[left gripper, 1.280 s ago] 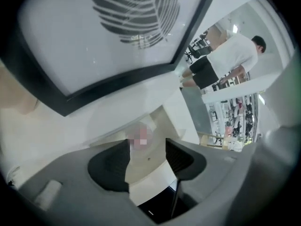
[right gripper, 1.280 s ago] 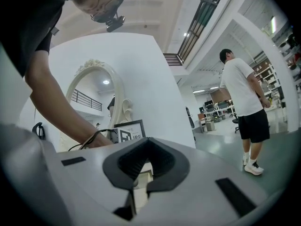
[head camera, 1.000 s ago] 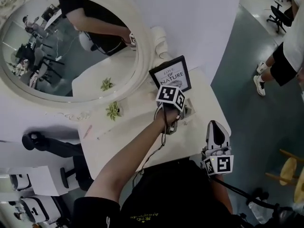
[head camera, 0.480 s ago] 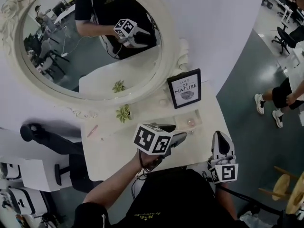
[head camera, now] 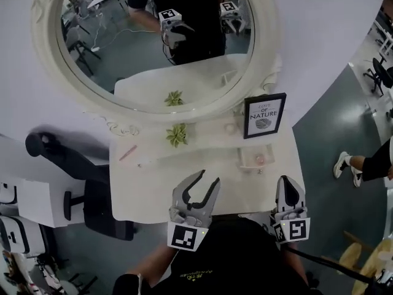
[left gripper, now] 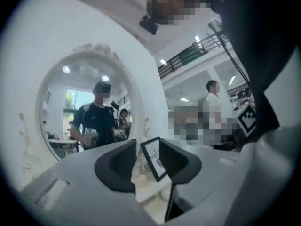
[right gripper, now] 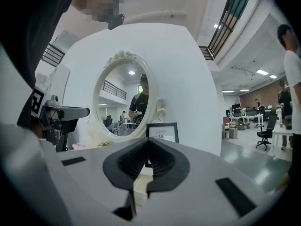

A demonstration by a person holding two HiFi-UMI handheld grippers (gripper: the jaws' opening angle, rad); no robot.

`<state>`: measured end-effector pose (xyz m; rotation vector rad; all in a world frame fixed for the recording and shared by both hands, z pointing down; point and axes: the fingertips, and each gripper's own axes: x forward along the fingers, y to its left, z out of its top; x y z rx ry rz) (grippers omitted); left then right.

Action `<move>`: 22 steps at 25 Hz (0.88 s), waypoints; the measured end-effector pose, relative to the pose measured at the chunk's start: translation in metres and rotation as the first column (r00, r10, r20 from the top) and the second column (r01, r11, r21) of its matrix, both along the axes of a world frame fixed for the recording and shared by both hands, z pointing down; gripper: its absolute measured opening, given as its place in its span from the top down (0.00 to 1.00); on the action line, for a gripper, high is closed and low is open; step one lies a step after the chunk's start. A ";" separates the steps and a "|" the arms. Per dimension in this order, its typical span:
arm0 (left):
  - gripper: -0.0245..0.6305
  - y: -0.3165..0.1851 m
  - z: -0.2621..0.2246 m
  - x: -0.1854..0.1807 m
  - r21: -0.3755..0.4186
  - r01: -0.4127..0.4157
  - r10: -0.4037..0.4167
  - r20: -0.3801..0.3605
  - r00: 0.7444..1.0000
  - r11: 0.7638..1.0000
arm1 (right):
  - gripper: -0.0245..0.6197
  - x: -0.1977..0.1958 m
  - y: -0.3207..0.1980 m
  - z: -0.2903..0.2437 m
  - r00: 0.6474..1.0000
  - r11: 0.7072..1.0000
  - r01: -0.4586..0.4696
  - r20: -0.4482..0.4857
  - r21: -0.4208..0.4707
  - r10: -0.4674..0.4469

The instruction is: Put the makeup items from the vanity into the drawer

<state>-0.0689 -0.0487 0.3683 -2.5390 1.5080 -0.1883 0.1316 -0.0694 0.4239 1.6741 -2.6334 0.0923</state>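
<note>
While L gripper (head camera: pixel 209 178) closes empty | R gripper (right gripper: pixel 147 149) together | pink stick (head camera: pixel 128 153): head-view, not L-gripper-view

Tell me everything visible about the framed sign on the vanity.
The framed sign is a rectangle: a thin black frame around a white sheet printed "LOVE OF NATURE" above a dark drawing. It stands upright at the back right of the white vanity top, to the right of the oval mirror, facing the person. A shallow tray lies just in front of it.
</note>
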 end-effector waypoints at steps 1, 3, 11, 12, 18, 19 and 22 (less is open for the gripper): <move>0.73 0.008 0.000 -0.007 0.060 0.041 -0.042 0.008 0.999 0.997 | 0.96 -0.006 0.001 -0.001 1.000 1.000 0.015 -0.004 0.000 -0.015; 0.79 0.021 0.004 -0.020 0.129 0.105 -0.107 0.014 0.994 0.986 | 0.96 -0.016 0.004 -0.005 0.999 0.999 0.038 -0.011 0.003 -0.038; 0.93 0.040 0.031 -0.075 0.022 0.241 -0.239 -0.084 0.967 0.970 | 0.96 -0.047 0.015 -0.027 0.996 0.991 0.091 -0.004 0.103 -0.091; 0.93 0.039 0.029 -0.078 0.029 0.251 -0.247 -0.104 0.964 0.968 | 0.96 -0.049 0.015 -0.029 0.995 0.987 0.099 0.000 0.124 -0.100; 0.93 0.042 0.021 -0.084 0.043 0.268 -0.258 -0.170 0.951 0.962 | 0.96 -0.049 0.020 -0.025 0.995 0.990 0.093 0.023 0.105 -0.096; 0.93 0.042 0.019 -0.083 0.054 0.264 -0.251 -0.175 0.952 0.963 | 0.96 -0.051 0.019 -0.024 0.995 0.992 0.093 0.025 0.090 -0.096; 0.93 0.042 0.015 -0.083 0.072 0.255 -0.236 -0.203 0.950 0.964 | 0.96 -0.056 0.019 -0.022 0.994 0.991 0.106 0.028 0.079 -0.109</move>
